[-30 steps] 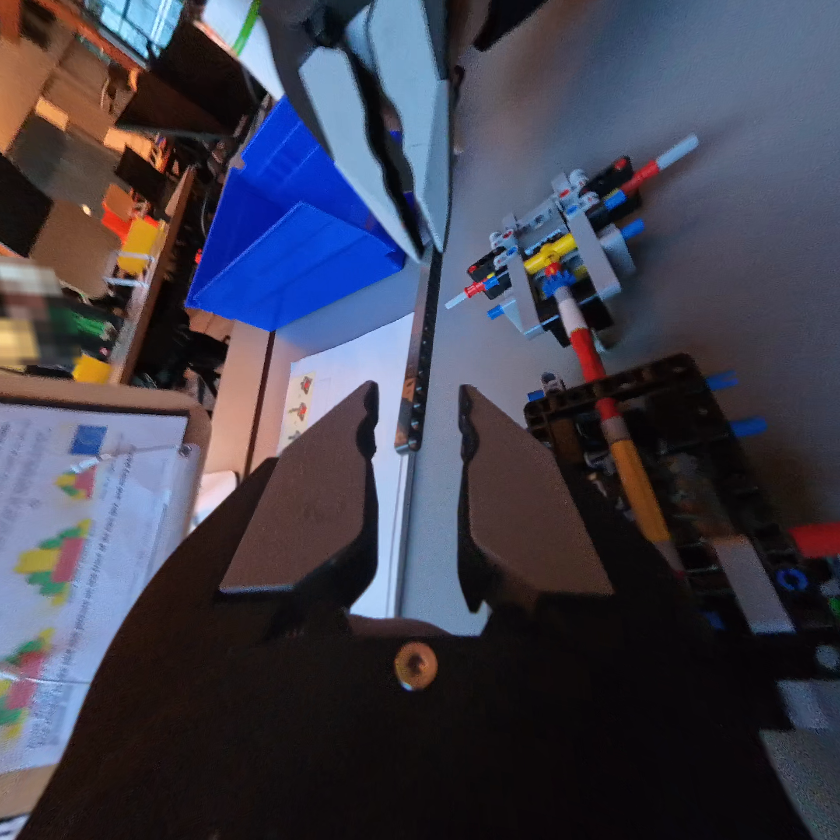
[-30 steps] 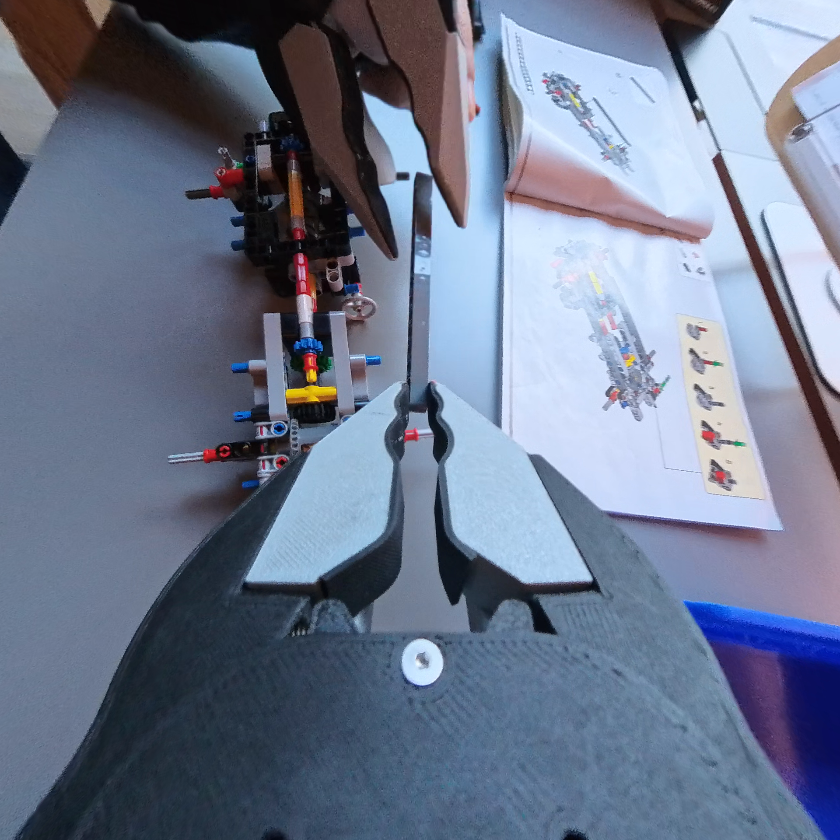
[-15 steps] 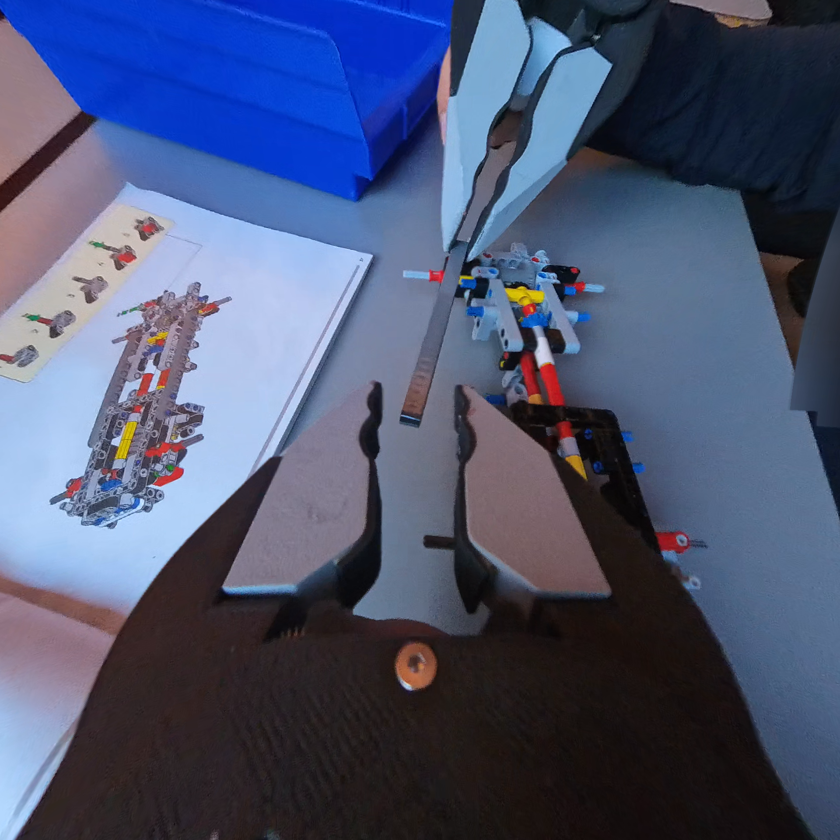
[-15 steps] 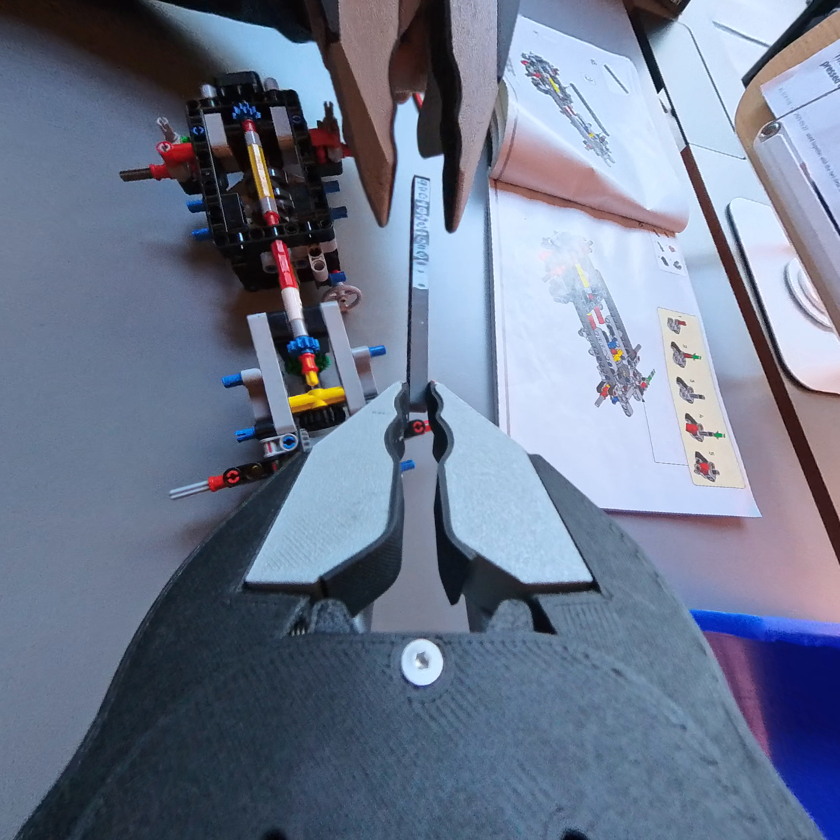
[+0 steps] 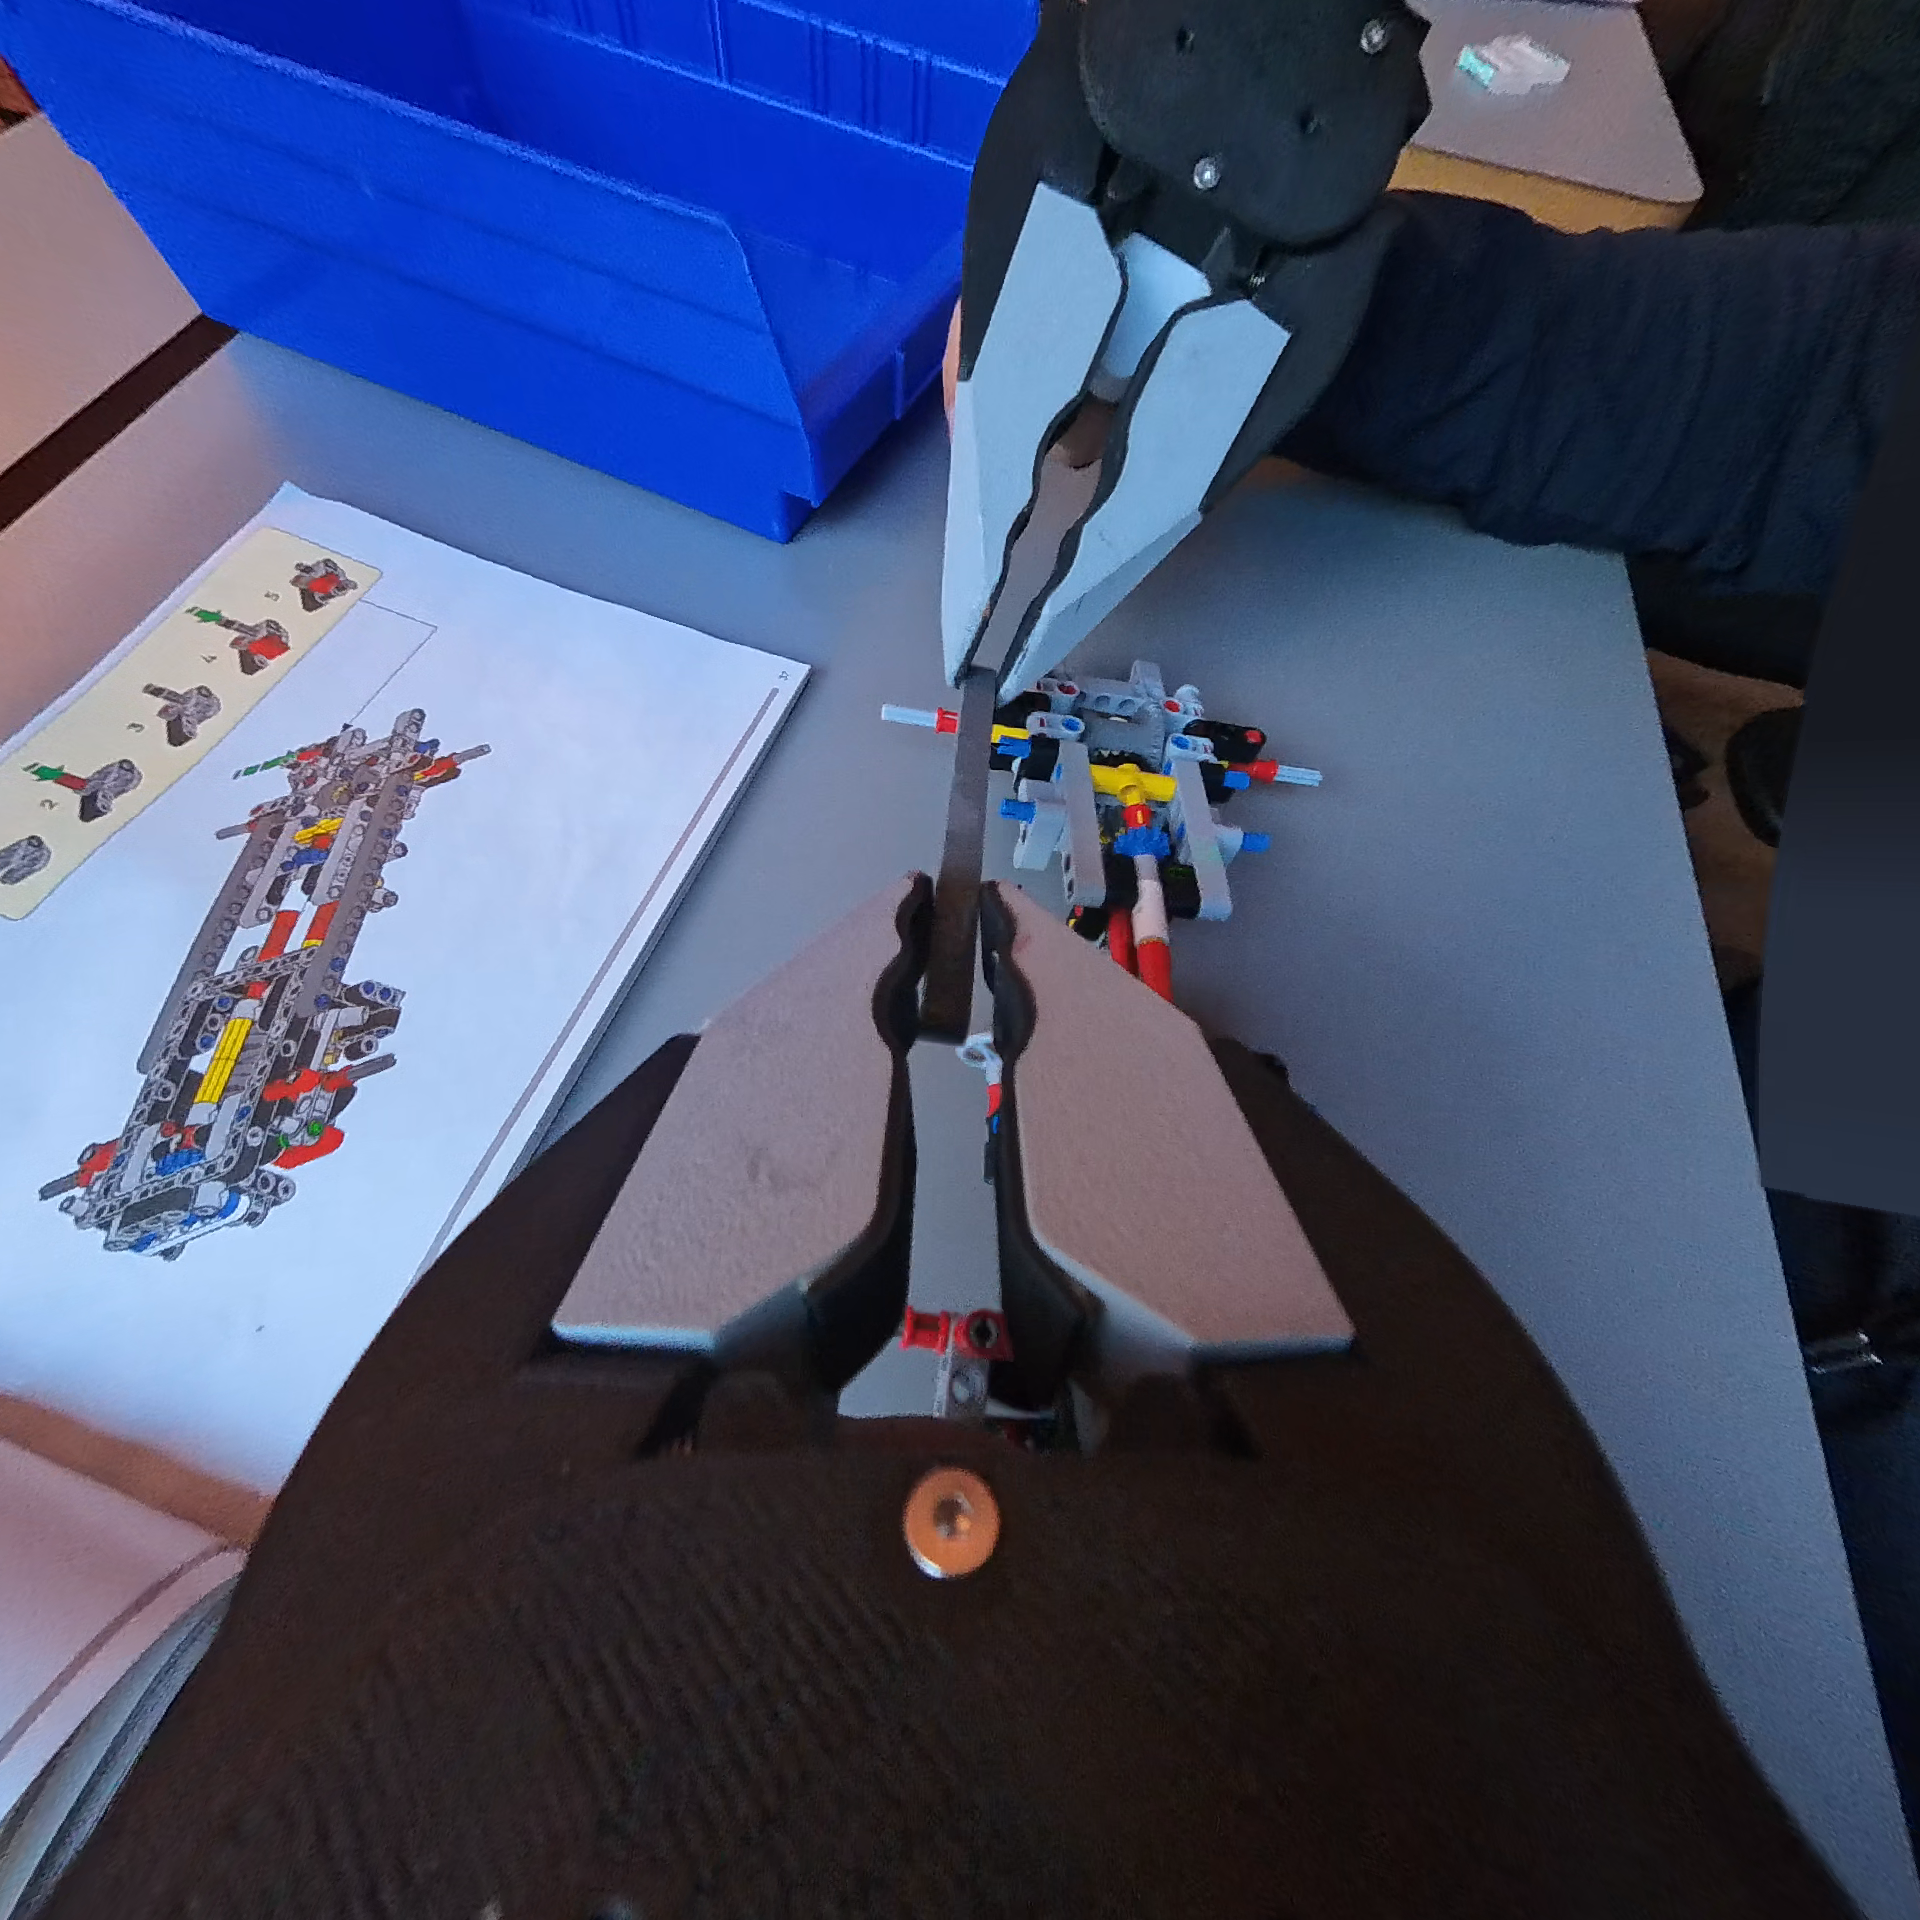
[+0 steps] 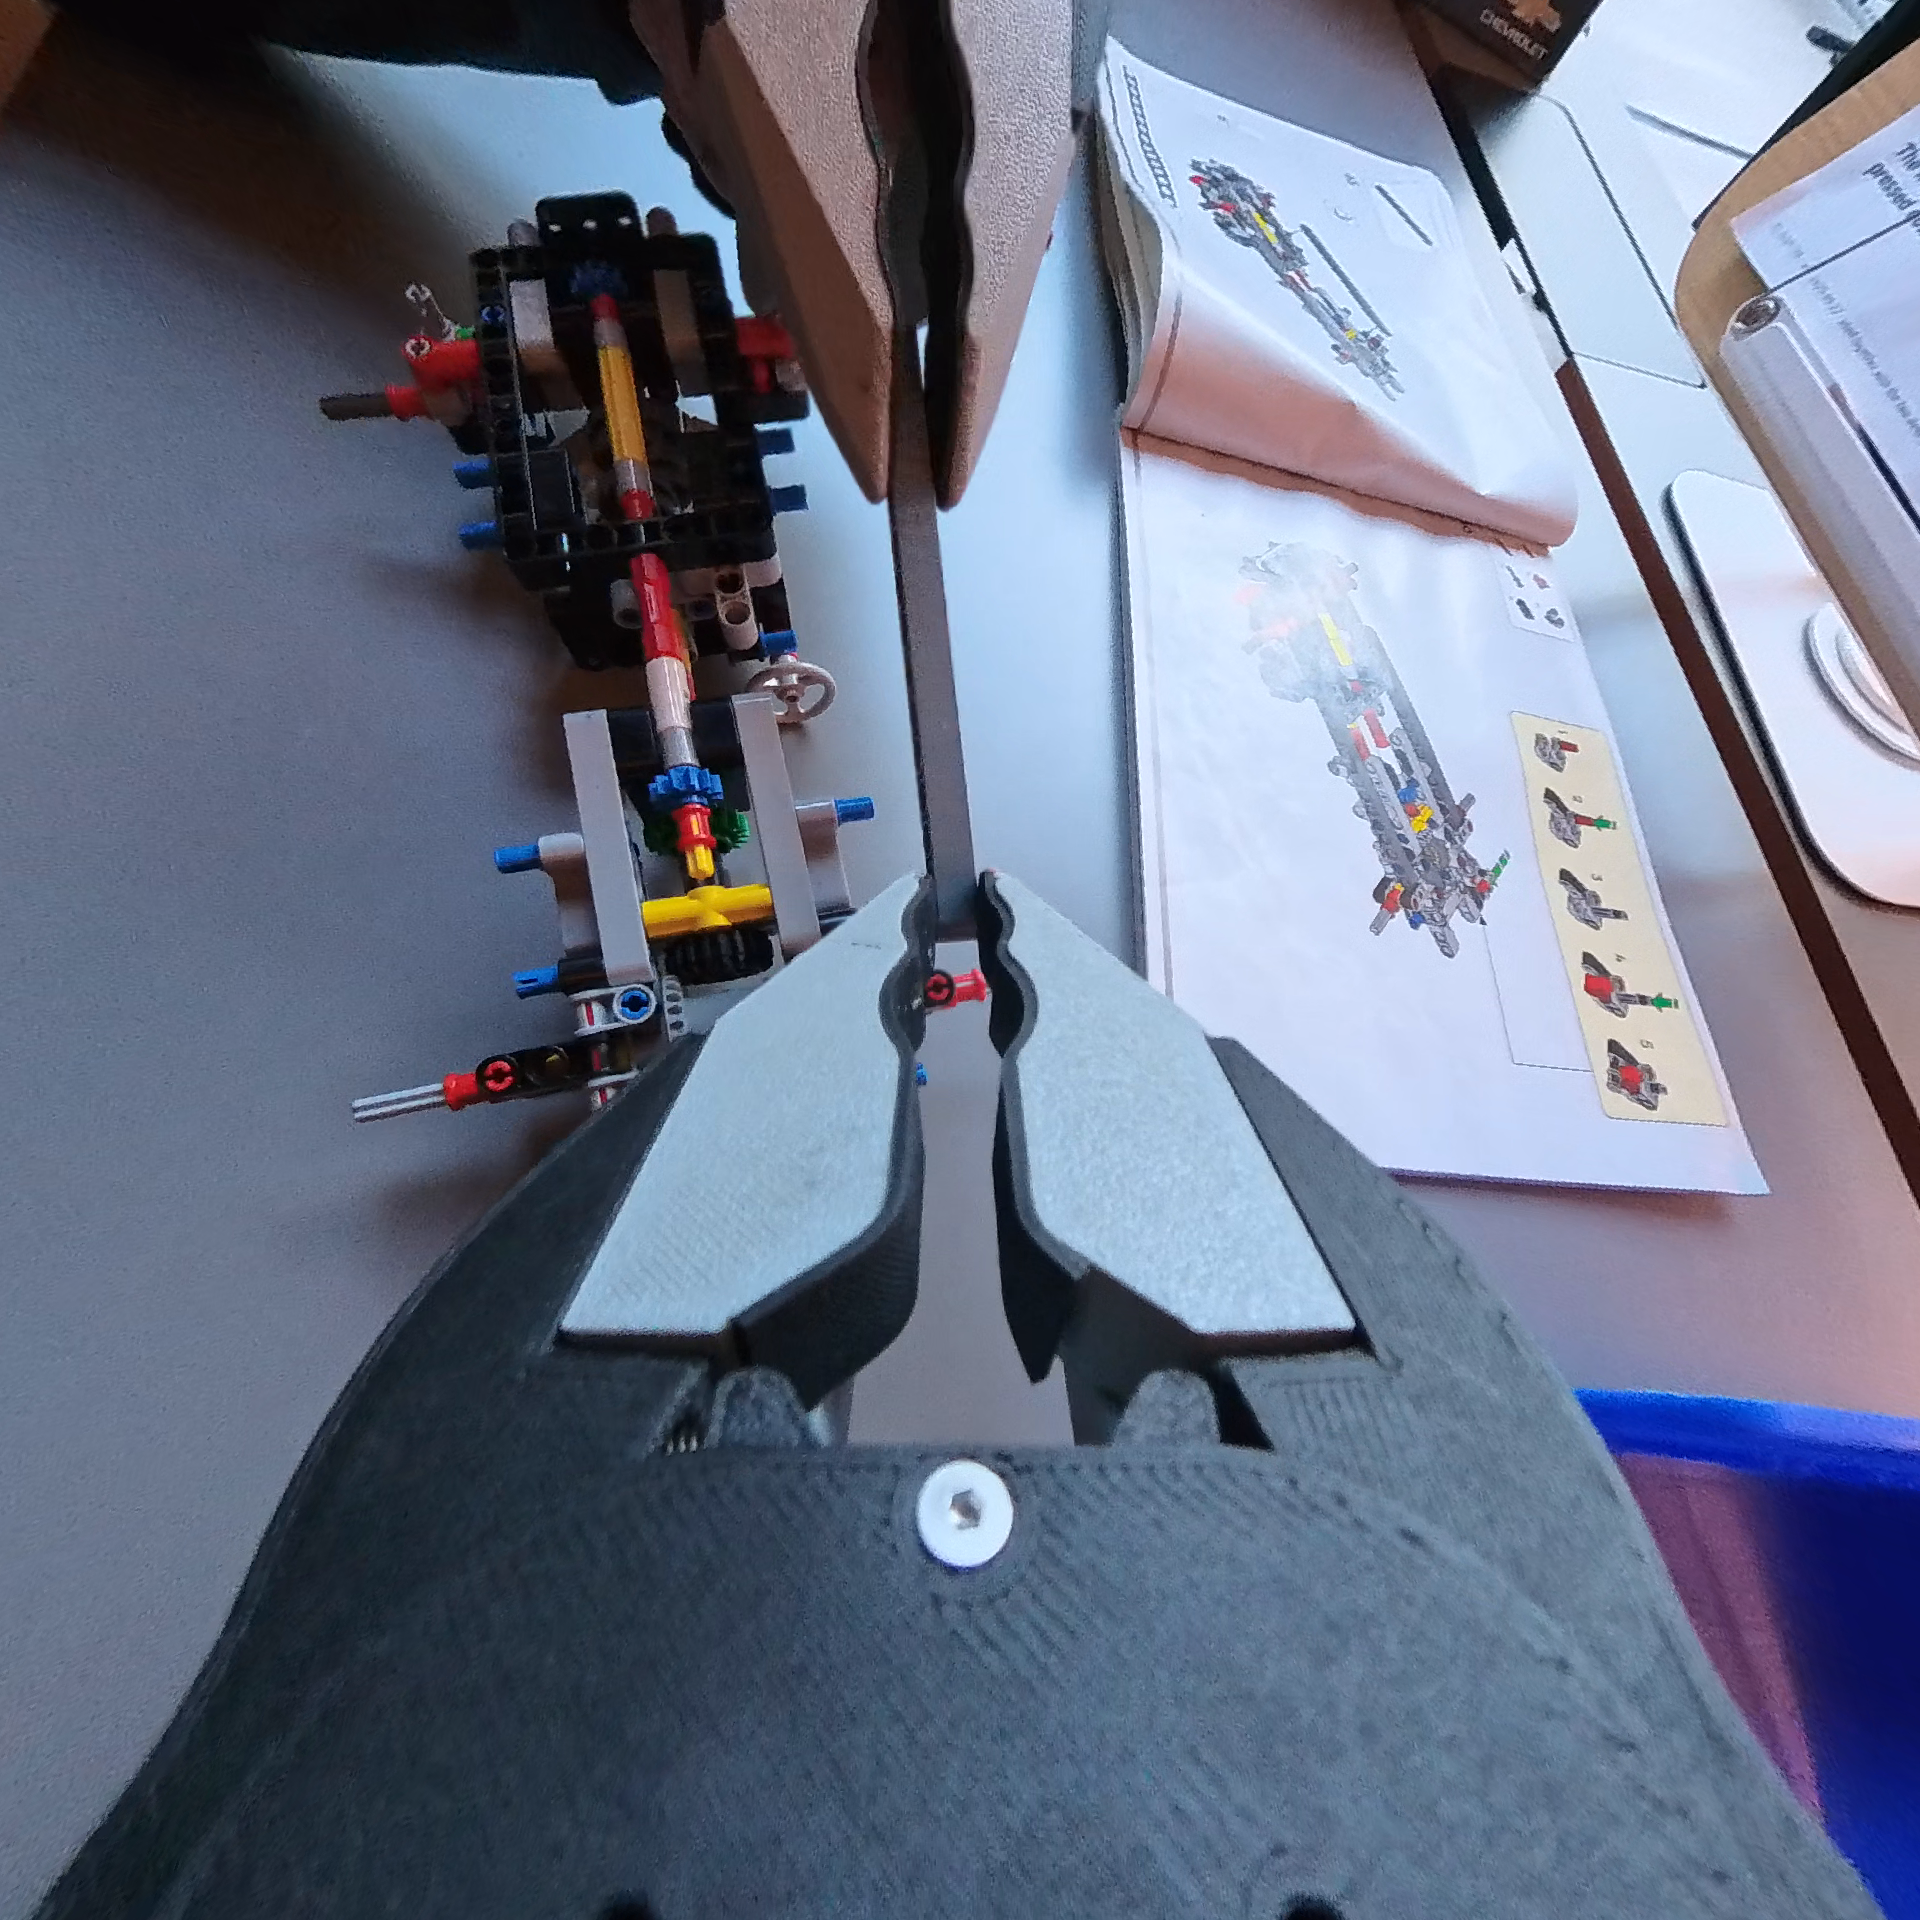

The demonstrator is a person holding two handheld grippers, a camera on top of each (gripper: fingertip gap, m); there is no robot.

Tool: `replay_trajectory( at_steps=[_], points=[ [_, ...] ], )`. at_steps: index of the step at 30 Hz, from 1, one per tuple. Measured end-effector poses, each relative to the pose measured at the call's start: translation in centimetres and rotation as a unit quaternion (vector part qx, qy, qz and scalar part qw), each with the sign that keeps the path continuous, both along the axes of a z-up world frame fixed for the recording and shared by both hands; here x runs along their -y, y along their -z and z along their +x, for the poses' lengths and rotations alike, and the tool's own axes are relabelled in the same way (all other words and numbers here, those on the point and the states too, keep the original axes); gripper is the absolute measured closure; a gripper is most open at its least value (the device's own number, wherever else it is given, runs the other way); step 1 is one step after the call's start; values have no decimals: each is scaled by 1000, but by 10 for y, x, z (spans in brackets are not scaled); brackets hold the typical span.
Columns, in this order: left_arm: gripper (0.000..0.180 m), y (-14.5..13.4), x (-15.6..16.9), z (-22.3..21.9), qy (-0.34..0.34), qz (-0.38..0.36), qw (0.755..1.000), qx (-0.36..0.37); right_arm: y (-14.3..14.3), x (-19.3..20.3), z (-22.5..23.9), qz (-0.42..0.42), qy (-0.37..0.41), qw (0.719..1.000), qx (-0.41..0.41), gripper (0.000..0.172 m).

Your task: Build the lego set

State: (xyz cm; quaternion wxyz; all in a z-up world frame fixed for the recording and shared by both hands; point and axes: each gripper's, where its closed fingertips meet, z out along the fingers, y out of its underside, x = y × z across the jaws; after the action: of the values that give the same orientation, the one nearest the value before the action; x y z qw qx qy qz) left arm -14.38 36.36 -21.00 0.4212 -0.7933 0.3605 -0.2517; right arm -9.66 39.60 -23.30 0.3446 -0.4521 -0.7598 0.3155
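My left tongs (image 5: pixel 951 935) now clamp the grey beam (image 5: pixel 961 821) my right tongs (image 6: pixel 951 899) already grip above the grey tabletop (image 5: pixel 1455 935).

My left gripper (image 5: pixel 954 914) has a dark ribbed printed body, one brass-coloured screw (image 5: pixel 951 1522) behind the fingers, and flat pinkish-grey fingers (image 5: pixel 769 1122) with wavy black inner edges. My right gripper (image 6: pixel 951 899) is black with a silver screw (image 6: pixel 964 1512), pale grey fingers (image 6: pixel 1164 1153), and a dark sleeve (image 5: pixel 1621 384) behind it.
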Motion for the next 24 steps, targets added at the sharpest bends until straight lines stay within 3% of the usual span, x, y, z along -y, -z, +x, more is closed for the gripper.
replay_trajectory(
  at_steps=[9, 12, 15, 24],
  points=[
    [174, 14, -3, 7, -2, 5, 999, -53, 2, -3, 4, -3, 3, 1000, 4, 167],
    [162, 18, -1, 11, 11, -17, 998, -53, 3, 0, 5, 3, -5, 1000, 5, 167],
    [174, 20, -3, 15, 26, -22, 998, -61, 3, 3, 6, 5, -12, 1000, 6, 167],
    [170, 30, -13, 23, 91, -66, 976, -189, 3, -1, 5, 28, -1, 1000, 7, 167]
  ],
)
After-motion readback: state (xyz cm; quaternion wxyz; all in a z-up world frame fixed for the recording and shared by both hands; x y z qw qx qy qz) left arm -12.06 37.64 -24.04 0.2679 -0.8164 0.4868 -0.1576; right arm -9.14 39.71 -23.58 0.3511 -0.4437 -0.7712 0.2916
